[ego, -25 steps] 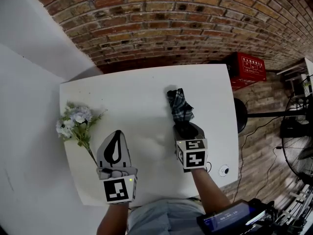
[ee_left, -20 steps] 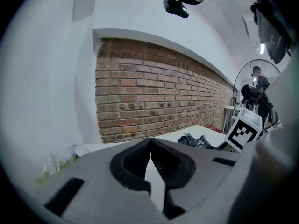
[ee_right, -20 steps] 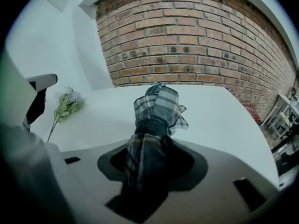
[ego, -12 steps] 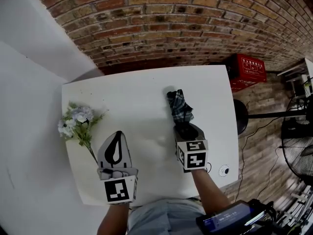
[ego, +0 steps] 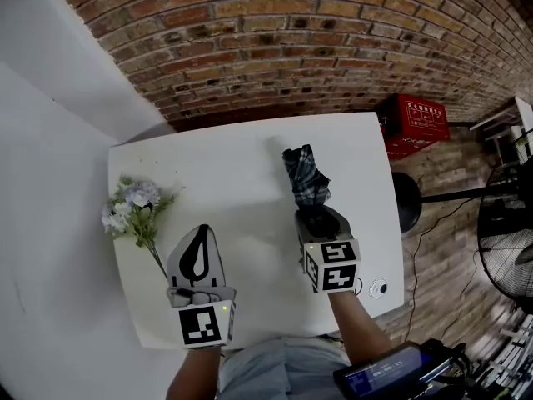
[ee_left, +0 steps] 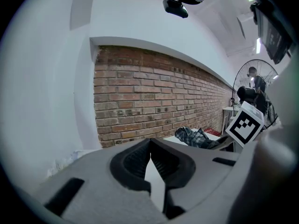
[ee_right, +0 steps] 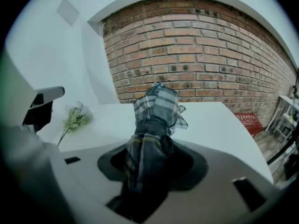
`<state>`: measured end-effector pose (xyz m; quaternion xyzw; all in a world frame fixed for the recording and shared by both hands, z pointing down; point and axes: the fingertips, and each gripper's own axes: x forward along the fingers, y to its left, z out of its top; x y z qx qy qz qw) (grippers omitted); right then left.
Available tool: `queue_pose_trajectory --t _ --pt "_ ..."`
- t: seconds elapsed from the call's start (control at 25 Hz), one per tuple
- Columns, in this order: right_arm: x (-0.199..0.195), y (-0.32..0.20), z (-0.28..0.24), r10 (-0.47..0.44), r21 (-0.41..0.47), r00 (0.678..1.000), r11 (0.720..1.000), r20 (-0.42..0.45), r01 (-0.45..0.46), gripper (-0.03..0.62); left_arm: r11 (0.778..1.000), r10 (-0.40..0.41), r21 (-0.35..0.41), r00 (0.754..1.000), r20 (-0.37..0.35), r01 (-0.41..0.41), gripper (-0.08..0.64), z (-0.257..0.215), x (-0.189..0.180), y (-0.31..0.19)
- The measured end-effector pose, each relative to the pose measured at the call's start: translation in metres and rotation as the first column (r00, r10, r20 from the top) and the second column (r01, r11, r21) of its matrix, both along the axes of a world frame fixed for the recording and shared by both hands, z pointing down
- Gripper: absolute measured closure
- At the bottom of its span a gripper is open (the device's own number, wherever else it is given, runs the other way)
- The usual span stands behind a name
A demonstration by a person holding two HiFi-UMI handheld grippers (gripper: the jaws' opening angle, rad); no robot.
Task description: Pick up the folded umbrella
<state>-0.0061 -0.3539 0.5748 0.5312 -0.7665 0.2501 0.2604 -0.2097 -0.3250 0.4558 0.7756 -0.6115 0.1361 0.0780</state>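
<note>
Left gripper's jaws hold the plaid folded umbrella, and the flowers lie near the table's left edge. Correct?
No: the right gripper holds the folded umbrella, as the right gripper view shows; the left gripper has its jaws together on nothing. The flowers do lie near the table's left edge.

No legible text anywhere; only unreadably small white print on the red crate (ego: 414,122).

White counter (ego: 237,161): pale flower bunch (ego: 132,209) lying at its left edge, small round white object (ego: 379,288) near its right front corner.
</note>
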Motion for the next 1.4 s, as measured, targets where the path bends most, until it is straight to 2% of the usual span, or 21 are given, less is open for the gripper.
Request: queue_pose_trajectory --t 0.2,0.44,0.68,0.92,1.08,1.4 --pt "0.002 0.003 -0.024 -0.009 0.065 1.000 0.998 0.027 0.007 0.407 0.998 0.019 0.061 1.000 0.014 -0.019 0.552 -0.015 0.008 0.005" --pt "0.009 0.010 -0.055 -0.009 0.134 0.998 0.991 0.055 0.002 0.407 0.994 0.031 0.100 0.999 0.026 -0.034 0.552 -0.033 0.020 0.015" --pt "0.016 0.019 -0.087 -0.015 0.199 0.996 0.980 0.083 -0.002 0.407 0.994 0.035 0.106 0.999 0.008 -0.035 0.552 -0.054 0.036 0.029" --pt "0.026 0.031 -0.122 -0.024 0.276 0.994 0.961 0.107 -0.006 0.407 0.987 0.048 0.149 0.999 0.025 -0.051 0.552 -0.075 0.053 0.042" --pt "0.036 0.045 -0.145 -0.037 0.321 0.992 0.947 0.117 -0.003 0.407 0.980 0.049 0.190 0.996 0.069 -0.062 0.552 -0.089 0.059 0.055" --pt "0.051 0.075 -0.185 -0.057 0.406 0.989 0.914 0.135 -0.003 0.405 0.965 0.043 0.256 0.996 0.081 -0.062 0.552 -0.123 0.076 0.084"
